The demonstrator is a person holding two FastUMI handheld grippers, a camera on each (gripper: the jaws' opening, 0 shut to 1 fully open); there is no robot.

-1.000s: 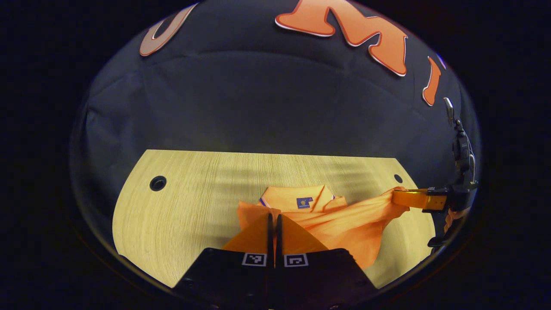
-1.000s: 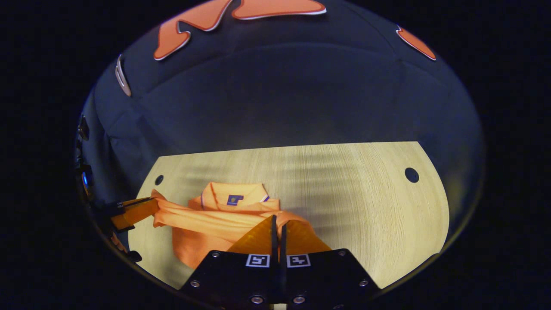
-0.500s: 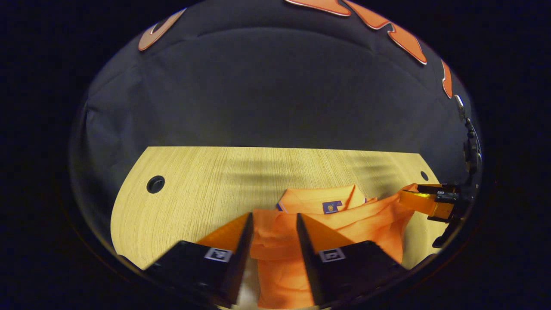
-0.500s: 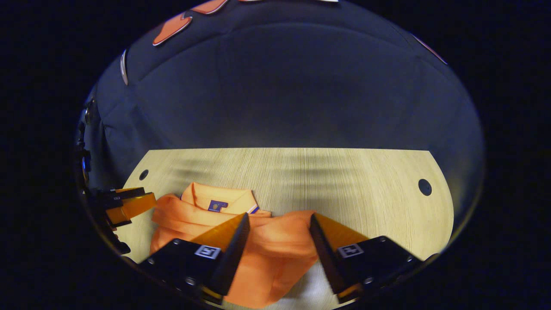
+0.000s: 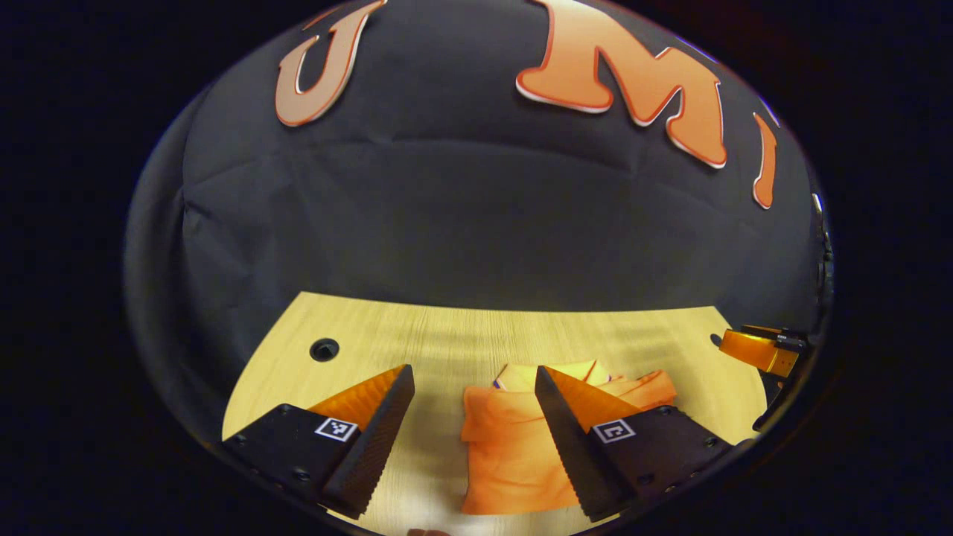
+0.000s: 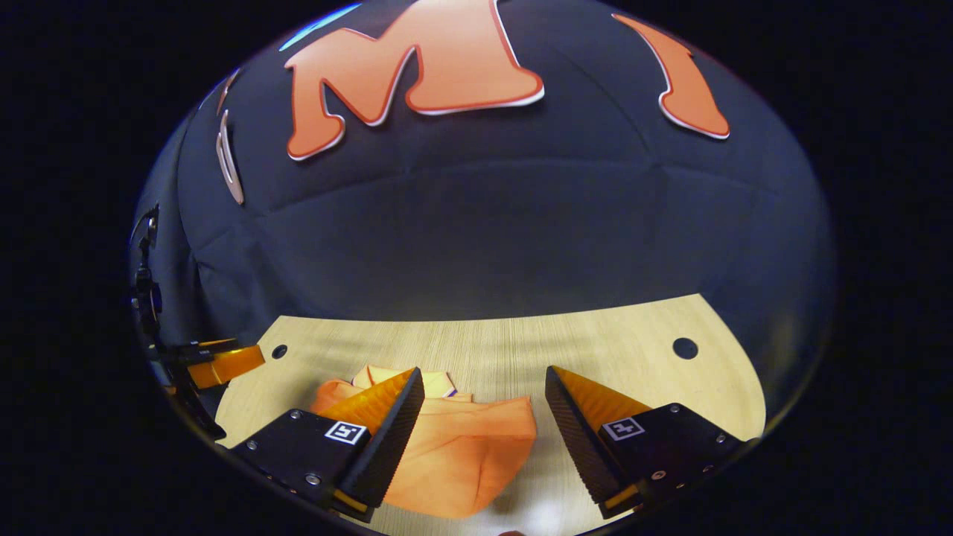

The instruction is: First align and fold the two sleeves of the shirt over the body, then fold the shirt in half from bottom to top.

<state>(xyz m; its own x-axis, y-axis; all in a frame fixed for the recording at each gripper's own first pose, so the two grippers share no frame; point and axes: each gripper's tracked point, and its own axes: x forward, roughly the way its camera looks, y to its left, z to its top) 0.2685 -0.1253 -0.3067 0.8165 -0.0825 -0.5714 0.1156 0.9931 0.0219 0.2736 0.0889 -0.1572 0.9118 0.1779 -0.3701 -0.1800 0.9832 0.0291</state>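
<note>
- Your left gripper [image 5: 470,406] and right gripper [image 6: 480,406] both gape wide, holding nothing.
- The shirt [image 5: 514,447] lies bunched at lower centre on the table [image 5: 417,339].
- Sleeves look folded over; the bottom-to-top fold seems left.

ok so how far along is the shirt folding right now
Done, by the look of it: the shirt lies on the table as a compact bundle, sleeves tucked in and cloth doubled up near the collar. In hand: nothing; the left gripper and right gripper are both open above it. Left: perhaps smoothing the slightly rumpled edges.
</note>
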